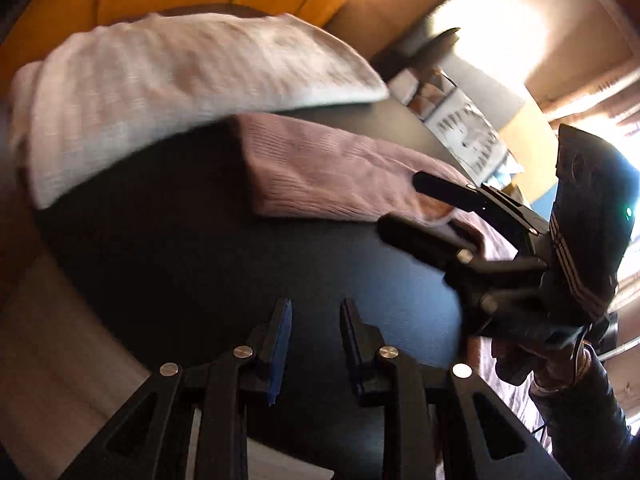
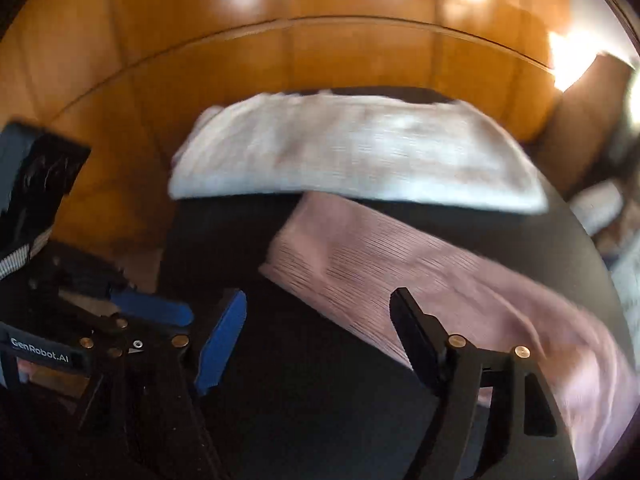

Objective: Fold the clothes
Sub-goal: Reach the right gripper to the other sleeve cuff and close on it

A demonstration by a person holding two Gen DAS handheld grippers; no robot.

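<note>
Pink ribbed garment [image 2: 400,276] lies folded lengthwise, slantwise on dark worktop [image 1: 200,260]; likely mid-fold, awaiting next crease. White folded garment [image 2: 352,148] beyond it at far edge, apparently finished and set aside.

Right gripper [image 2: 320,336]: fingers spread, empty; one finger over pink cloth's near edge, contact unclear.

Left gripper [image 1: 316,320]: fingers apart, narrow gap, empty, over bare worktop, short of cloth.

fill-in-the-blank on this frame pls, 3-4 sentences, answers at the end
1. The white cloth lies folded at the far side of the round ____ table.
2. Nearer the grippers lies a ____ ribbed garment.
3. The right gripper has its jaws ____, gripping nothing.
4. The left gripper holds ____.

Answers: black; pink; open; nothing
</note>
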